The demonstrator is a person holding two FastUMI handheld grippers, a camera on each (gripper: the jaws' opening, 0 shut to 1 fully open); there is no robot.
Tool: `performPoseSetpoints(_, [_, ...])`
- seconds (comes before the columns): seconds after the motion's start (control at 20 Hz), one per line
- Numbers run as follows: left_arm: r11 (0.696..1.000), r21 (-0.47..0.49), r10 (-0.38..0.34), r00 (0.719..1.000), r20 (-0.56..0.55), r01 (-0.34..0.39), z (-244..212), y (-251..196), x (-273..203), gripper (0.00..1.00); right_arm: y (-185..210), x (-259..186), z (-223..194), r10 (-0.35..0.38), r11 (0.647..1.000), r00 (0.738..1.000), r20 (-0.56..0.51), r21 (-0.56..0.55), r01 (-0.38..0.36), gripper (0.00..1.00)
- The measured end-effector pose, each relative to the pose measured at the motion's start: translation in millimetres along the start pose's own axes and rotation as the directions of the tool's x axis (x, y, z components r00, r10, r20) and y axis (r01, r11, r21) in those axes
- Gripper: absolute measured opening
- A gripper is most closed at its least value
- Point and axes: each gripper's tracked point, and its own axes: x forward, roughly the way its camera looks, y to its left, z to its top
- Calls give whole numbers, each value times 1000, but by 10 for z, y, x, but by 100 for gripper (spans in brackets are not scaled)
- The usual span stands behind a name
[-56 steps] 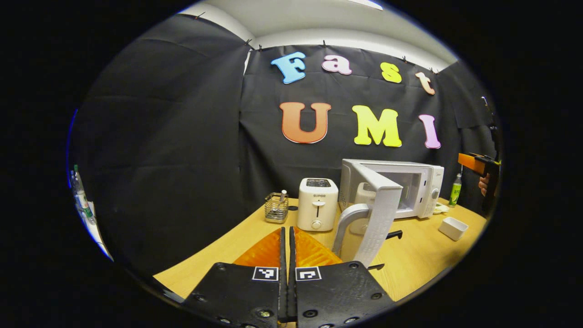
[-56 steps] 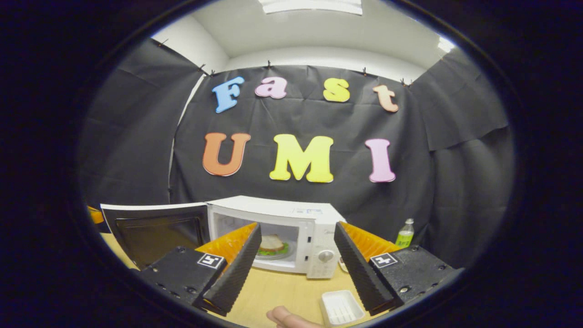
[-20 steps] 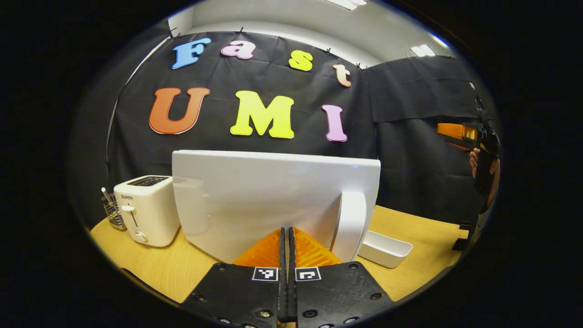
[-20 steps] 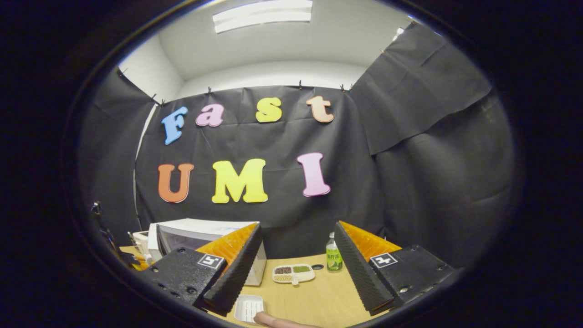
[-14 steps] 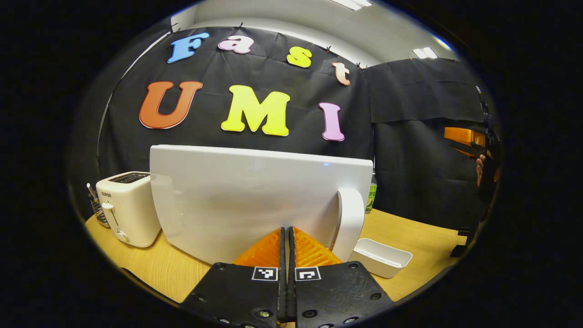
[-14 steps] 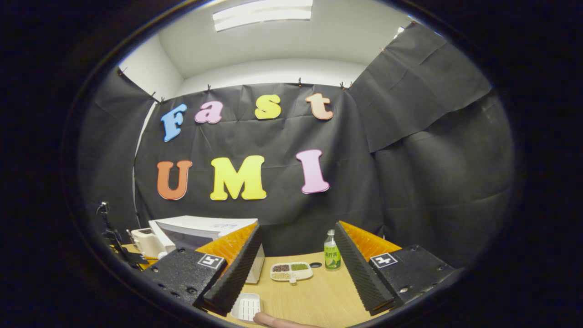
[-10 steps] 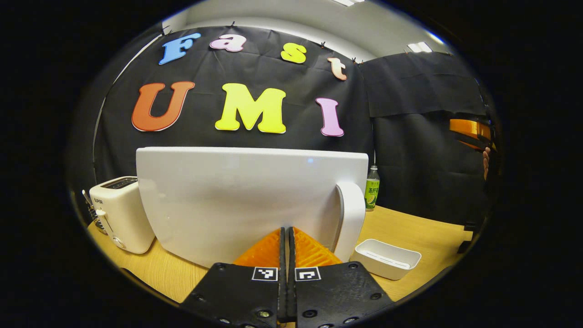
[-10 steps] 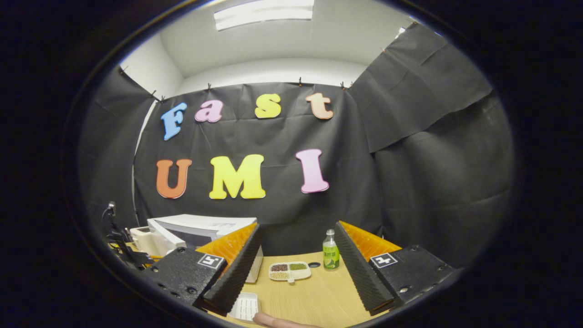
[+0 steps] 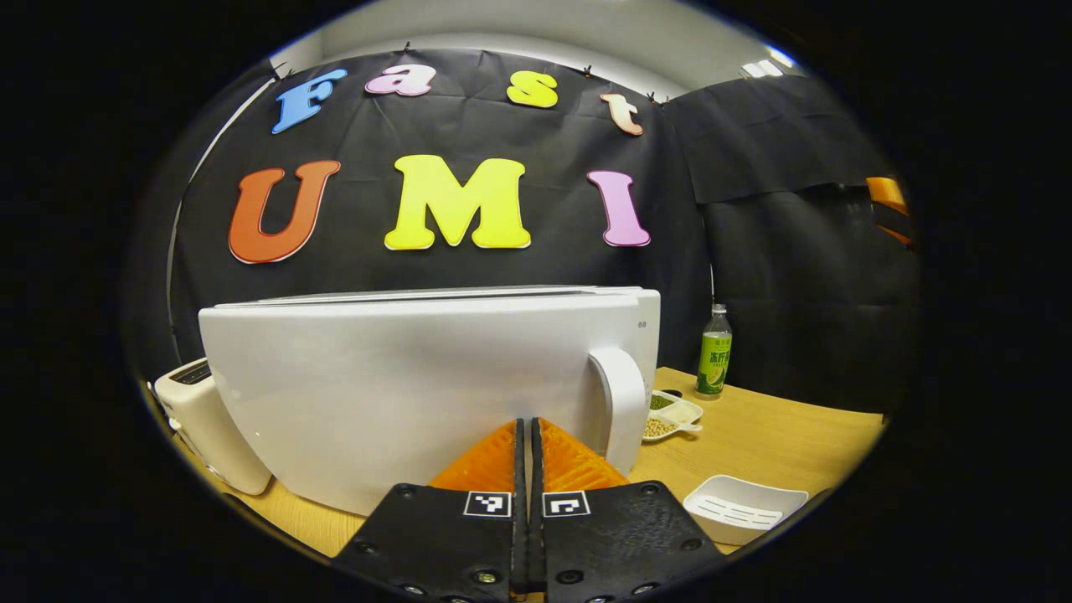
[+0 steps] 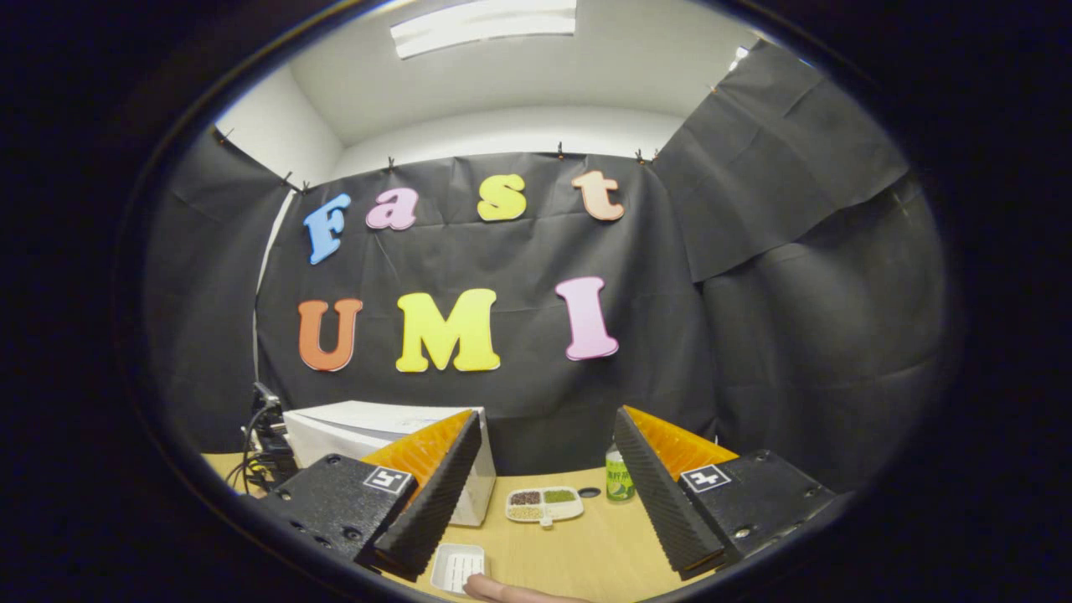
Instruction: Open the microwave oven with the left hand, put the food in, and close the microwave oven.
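Note:
The white microwave [image 9: 402, 385] stands right in front of my left gripper [image 9: 528, 425]. Its door lies flush with the body, the curved handle [image 9: 621, 406] at its right side. My left gripper is shut, and its tips rest against the lower door face with nothing between them. The food is hidden behind the door. In the right gripper view the microwave [image 10: 368, 427] sits low on the left. My right gripper [image 10: 544, 479] hangs open and empty above the table, well back from the microwave.
A white toaster [image 9: 209, 419] stands left of the microwave. To its right are a divided seed dish [image 9: 670, 413], a green bottle [image 9: 714, 358] and a white tray [image 9: 745, 507] on the wooden table [image 9: 779, 435]. A fingertip [image 10: 511, 591] shows at the bottom of the right gripper view.
The microwave door swung from wide open to flush with the body, with my shut left gripper following against it. My right gripper pulled back from the microwave and stayed open.

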Motion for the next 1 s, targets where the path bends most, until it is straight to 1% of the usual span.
performPoseSetpoints(0.05, [1000, -9, 8, 1000, -6, -8, 16, -7, 79, 0, -10, -19, 34, -3, 1000, 1000, 6, -10, 3, 100])
performPoseSetpoints(0.15, [999, -31, 28, 1000, -11, -28, 83, -22, 211, 0, -45, -83, 71, -9, 1000, 1000, 3, -12, 9, 100])
performPoseSetpoints(0.2, [999, -38, 33, 999, -21, -33, 87, -47, 236, 0, -59, -133, 74, -13, 1000, 1000, -9, -14, 13, 93])
performPoseSetpoints(0.3, [999, -19, 38, 999, -28, -38, 117, -102, 274, 0, -73, -244, 170, -17, 999, 1000, -5, -27, 17, 93])
performPoseSetpoints(0.35, [999, -2, 52, 998, -30, -52, 134, -100, 269, 0, -73, -304, 258, -18, 999, 1000, 8, -32, 19, 100])
performPoseSetpoints(0.4, [997, 5, 73, 996, -43, -73, 128, -74, 281, 0, -73, -372, 324, -20, 999, 1000, 19, -37, 20, 93])
performPoseSetpoints(0.45, [997, 9, 82, 996, -43, -82, 138, -65, 319, 0, -49, -441, 381, -17, 999, 999, 28, -42, 18, 93])
performPoseSetpoints(0.5, [994, 13, 110, 988, -104, -110, 68, -20, 343, 0, -14, -516, 426, -12, 999, 999, 35, -44, 14, 93])
performPoseSetpoints(0.55, [995, -3, 101, 991, -91, -102, 137, -53, 353, 0, 27, -589, 462, -5, 999, 999, 37, -45, 7, 100])
performPoseSetpoints(0.6, [995, -16, 91, 989, -115, -93, 151, -78, 367, 0, 78, -668, 491, 4, 999, 999, 36, -41, -3, 93])
performPoseSetpoints(0.65, [995, -33, 84, 986, -145, -90, 107, -78, 336, 0, 138, -731, 532, 17, 999, 999, 40, -34, -16, 100])
performPoseSetpoints(0.7, [994, -52, 89, 986, -139, -97, 145, -73, 325, 0, 192, -793, 548, 28, 999, 999, 37, -31, -27, 93])
performPoseSetpoints(0.75, [991, -71, 98, 983, -156, -110, 143, -44, 287, 0, 234, -852, 564, 33, 999, 999, 36, -29, -32, 100])
performPoseSetpoints(0.8, [989, -76, 114, 979, -167, -128, 149, -14, 265, 0, 262, -901, 590, 36, 999, 999, 35, -31, -34, 93])
performPoseSetpoints(0.85, [986, -71, 138, 973, -187, -154, 130, 22, 223, 0, 297, -969, 597, 37, 999, 999, 32, -34, -36, 93])
performPoseSetpoints(0.9, [984, -83, 139, 969, -204, -159, 120, 21, 172, 0, 341, -1032, 614, 40, 999, 999, 34, -35, -39, 93])
performPoseSetpoints(0.95, [983, -104, 128, 969, -213, -153, 128, -27, 94, 8, 382, -1100, 635, 44, 998, 998, 37, -37, -43, 100])
performPoseSetpoints(1.0, [982, -112, 128, 968, -214, -155, 152, -49, 19, 0, 420, -1173, 643, 50, 998, 998, 38, -40, -48, 93])
